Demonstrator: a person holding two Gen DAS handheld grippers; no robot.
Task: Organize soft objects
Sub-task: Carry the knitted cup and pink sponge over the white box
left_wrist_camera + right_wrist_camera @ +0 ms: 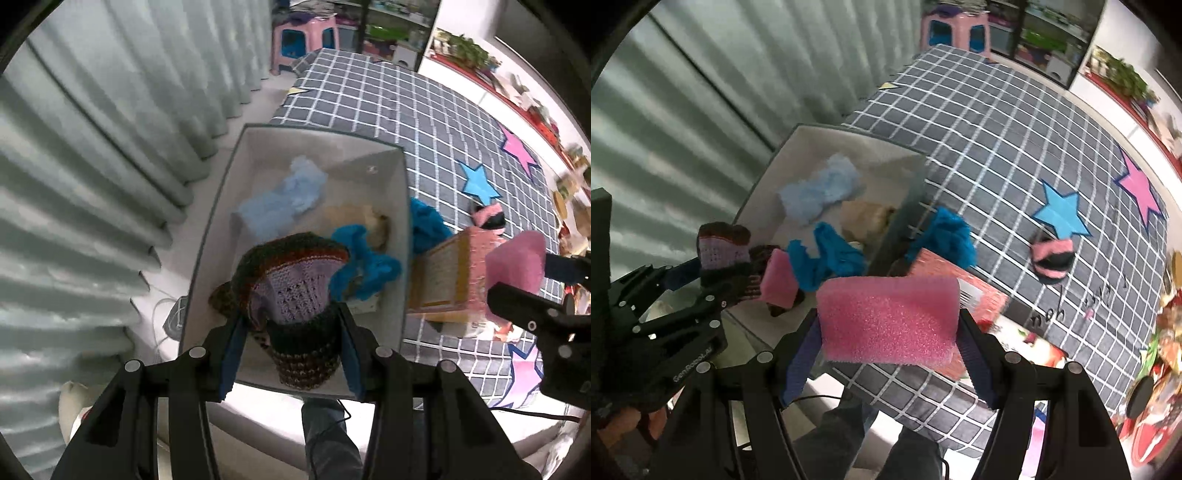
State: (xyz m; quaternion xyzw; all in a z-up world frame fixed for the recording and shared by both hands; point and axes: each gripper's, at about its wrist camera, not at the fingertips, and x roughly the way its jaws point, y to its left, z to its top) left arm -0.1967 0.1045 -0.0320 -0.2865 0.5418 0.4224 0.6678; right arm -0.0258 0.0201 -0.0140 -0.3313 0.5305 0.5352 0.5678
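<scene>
The left gripper (291,332) has its jaws squeezed on a knit hat (291,280). The hat sticks out past the tips and hangs over the near end of the box (391,236). The box is right in front of and below those jaws. Inside it, farther out, lie a pale blue fluff (284,199), a bright blue cloth (362,258) and a tan thing I can't name.

The right gripper (890,328) has its jaws clamped on a pink sponge (890,317) — the sponge fills the whole gap between them. It sits over the near edge of the bed (997,147), off to the right of the box, not over it. A pink carton (960,280) lies just past the sponge. More blue fluff (945,232) sits by the box wall, and a pink and black sock (1052,262) lies farther out to the right.

I think the step now is dropping the hat in the box. To do it well, keep the jaws over the open part of the box, go a bit lower, then let them open wide so the soft knit slips free and does not snag. Aim for the bare spot near the front — not on the rim. Keep the sponge still and away so the two grippers don't bump. The sponge looks like it goes in next.
</scene>
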